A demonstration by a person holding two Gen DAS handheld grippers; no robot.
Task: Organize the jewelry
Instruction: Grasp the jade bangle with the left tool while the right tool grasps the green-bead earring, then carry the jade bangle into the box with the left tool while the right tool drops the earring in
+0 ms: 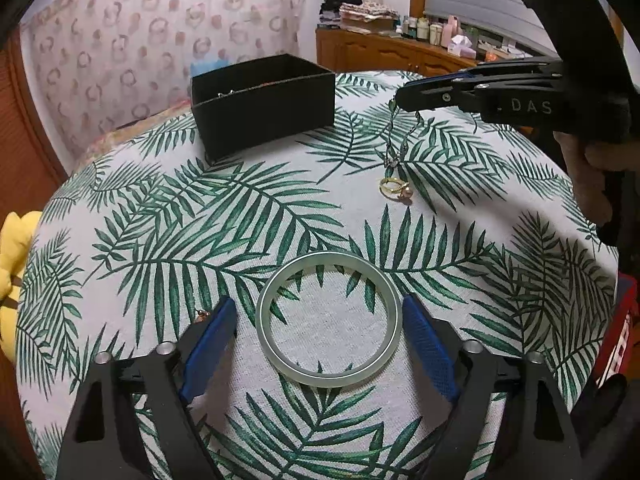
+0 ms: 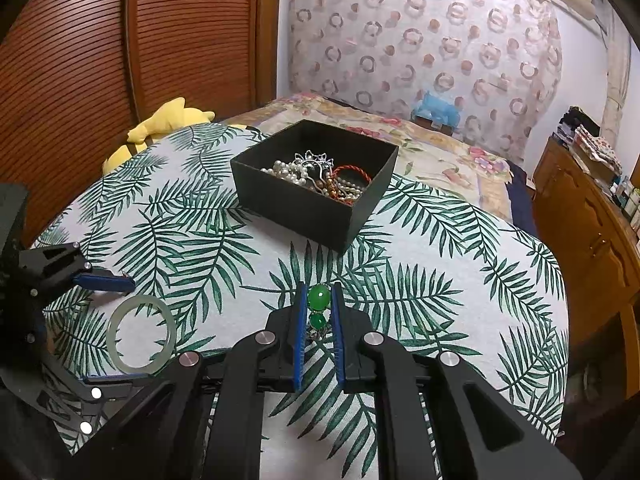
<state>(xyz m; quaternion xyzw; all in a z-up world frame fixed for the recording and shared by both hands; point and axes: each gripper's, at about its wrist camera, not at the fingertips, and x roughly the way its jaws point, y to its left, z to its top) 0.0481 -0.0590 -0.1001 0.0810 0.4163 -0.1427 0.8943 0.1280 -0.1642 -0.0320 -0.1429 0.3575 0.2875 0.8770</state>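
Note:
A pale green jade bangle (image 1: 328, 320) lies flat on the leaf-print tablecloth between the open fingers of my left gripper (image 1: 320, 308); it also shows in the right wrist view (image 2: 141, 334). My right gripper (image 2: 319, 300) is shut on a green-stone pendant necklace (image 2: 319, 298), held above the table; its chain (image 1: 394, 140) hangs down in the left wrist view. A gold ring with a pink pearl (image 1: 394, 189) lies under the chain. A black box (image 2: 316, 182) with pearls and other jewelry stands at the far side, also in the left wrist view (image 1: 262, 106).
A small earring (image 1: 200, 315) lies by my left finger. A yellow plush toy (image 2: 160, 124) sits at the table's left edge. A bed (image 2: 440, 148) lies behind the table and a wooden dresser (image 2: 580, 216) with bottles stands at the right.

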